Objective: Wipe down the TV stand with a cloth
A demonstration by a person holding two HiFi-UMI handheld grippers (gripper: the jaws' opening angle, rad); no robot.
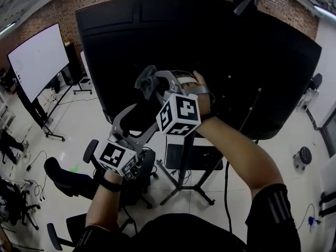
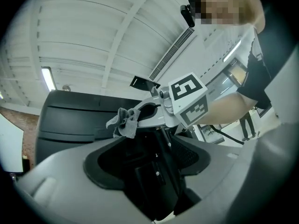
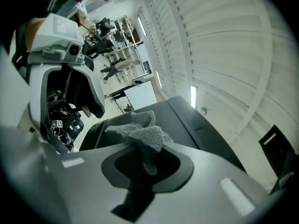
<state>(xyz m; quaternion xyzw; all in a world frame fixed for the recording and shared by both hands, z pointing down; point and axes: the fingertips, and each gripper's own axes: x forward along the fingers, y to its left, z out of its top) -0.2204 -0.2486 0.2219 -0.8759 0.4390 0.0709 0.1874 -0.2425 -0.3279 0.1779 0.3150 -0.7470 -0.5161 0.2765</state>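
Right gripper (image 1: 152, 86): my jaws are clenched on the grey cloth (image 3: 140, 132), and a bunched fold sticks out past the tips.
Left gripper (image 1: 134, 122): my jaws stand apart with nothing pinched; it sits lower and nearer to me than the right one.
Cloth position: raised in front of the TV's back panel (image 1: 210, 51), toward its lower left corner. I cannot tell whether it touches the panel.
TV stand (image 1: 186, 177): black column and splayed legs on the floor, well below the cloth.
Only in the head view: both my forearms, the stand's legs, and the marker cube (image 1: 178, 114) on the right gripper.
Only in the right gripper view: the cloth's looped weave and the pinch itself.
Only in the left gripper view: the right gripper from beneath, with the cloth hanging at its tip against the ceiling.
Around: a whiteboard (image 1: 37, 56) to the left, an office chair (image 1: 63, 180) near my left arm, and a round stool (image 1: 303, 155) at the right.
In the way: my arms and both grippers cover the stand's upper column.
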